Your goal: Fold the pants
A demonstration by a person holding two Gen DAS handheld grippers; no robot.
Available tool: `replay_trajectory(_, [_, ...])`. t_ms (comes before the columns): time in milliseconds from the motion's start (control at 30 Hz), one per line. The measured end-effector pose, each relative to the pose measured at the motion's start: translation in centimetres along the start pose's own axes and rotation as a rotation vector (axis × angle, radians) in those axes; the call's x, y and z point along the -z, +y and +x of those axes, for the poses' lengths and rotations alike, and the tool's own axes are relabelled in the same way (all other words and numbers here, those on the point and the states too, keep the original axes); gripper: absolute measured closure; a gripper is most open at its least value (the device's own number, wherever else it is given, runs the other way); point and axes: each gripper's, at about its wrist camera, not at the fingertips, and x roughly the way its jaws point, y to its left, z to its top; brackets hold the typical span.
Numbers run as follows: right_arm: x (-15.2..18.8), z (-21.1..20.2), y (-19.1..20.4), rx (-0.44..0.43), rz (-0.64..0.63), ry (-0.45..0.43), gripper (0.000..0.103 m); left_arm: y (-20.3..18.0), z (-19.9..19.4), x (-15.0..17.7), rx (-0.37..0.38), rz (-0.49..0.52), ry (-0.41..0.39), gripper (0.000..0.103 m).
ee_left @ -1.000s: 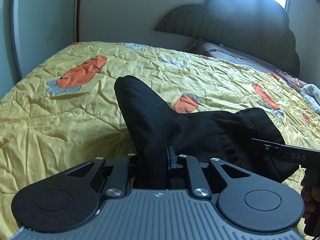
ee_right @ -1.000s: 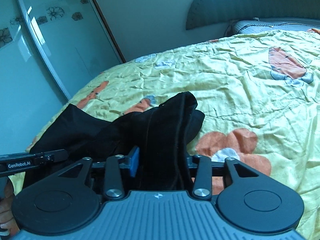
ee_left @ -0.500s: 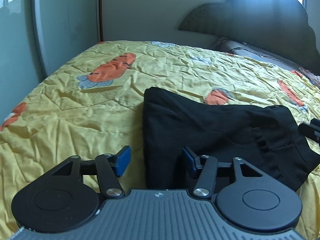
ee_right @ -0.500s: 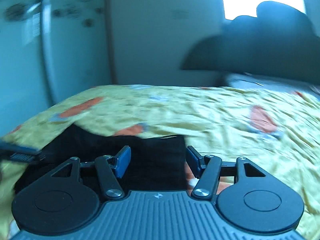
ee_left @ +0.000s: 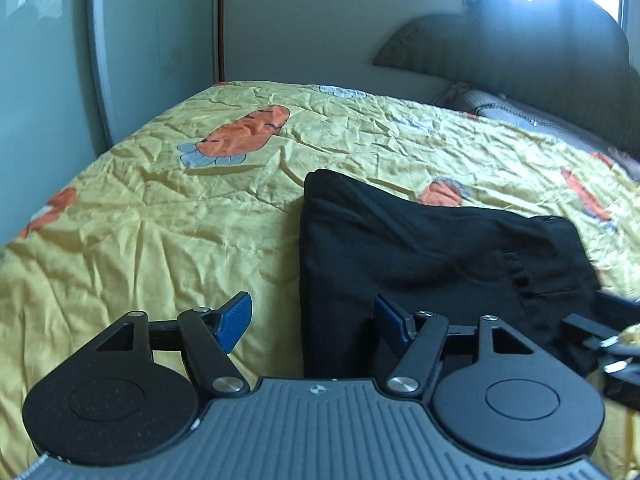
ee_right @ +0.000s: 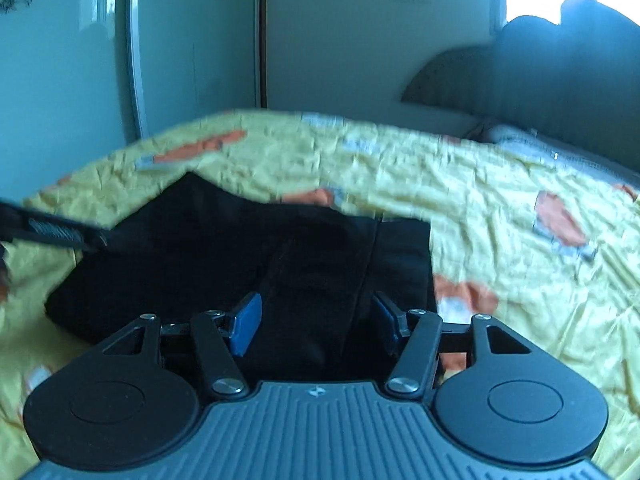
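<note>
Black pants (ee_left: 420, 256) lie folded in a flat bundle on the yellow bedspread (ee_left: 160, 240). My left gripper (ee_left: 312, 314) hovers at the bundle's near left corner, its jaws opening. The fabric's left edge lies between the blue pads, but they do not press on it. In the right wrist view the pants (ee_right: 200, 248) spread under my right gripper (ee_right: 316, 322), which is open over the near right part with the waistband side below it. The left gripper's finger (ee_right: 52, 232) shows at that view's left edge. The right gripper (ee_left: 600, 332) shows at the left view's right edge.
The bedspread carries orange carrot prints (ee_left: 244, 132). A dark padded headboard (ee_left: 520, 60) and a grey pillow (ee_left: 520, 118) stand at the far right. A pale sliding wardrobe door (ee_left: 48, 80) runs along the bed's left side.
Both grippers held raised folds of the pants a second ago and have let go. The fabric dropped flat onto the bed. Both grippers pulled back a little toward the near edge.
</note>
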Motion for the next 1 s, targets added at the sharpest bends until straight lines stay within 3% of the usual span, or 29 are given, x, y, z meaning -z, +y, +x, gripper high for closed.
replay_trajectory(133, [0.0,-0.1,-0.4,0.042,0.049,-0.003,0.042,-0.7,0.0,1.3,-0.03,0.055,0.015,0.028])
replay_trajectory(267, [0.2,-2.5,-0.2,0.041,0.082,-0.044,0.041,0.0,-1.7,1.7,-0.027,0.003,0.005,0.03])
replay_trajectory(333, [0.9,-3.5,-0.1,0.023,0.106,-0.045,0.032,-0.2,-2.6,2.2,-0.012,-0.001,0.002,0.03])
replay_trajectory(400, [1.5,-4.2,0.0,-0.004,0.122,-0.041,0.03,-0.6,-3.2,2.8,-0.011,0.01,-0.003,0.029])
replay_trajectory(533, [2.4,-5.0,0.3,-0.032,0.145,-0.001,0.025,-1.6,-2.9,3.6,-0.019,0.037,0.004,0.027])
replay_trajectory(700, [3.2,-5.4,0.6,0.018,0.172,0.051,0.022,-1.6,-3.0,3.7,-0.04,0.034,0.0,0.025])
replay_trajectory(833, [3.8,-6.3,0.9,0.008,0.235,0.091,0.011,-1.6,-4.2,3.8,-0.034,0.03,-0.002,0.025])
replay_trajectory(1000, [4.2,-7.3,2.3,-0.009,0.181,0.104,0.011,-1.7,-5.0,4.5,-0.009,0.008,0.018,0.024])
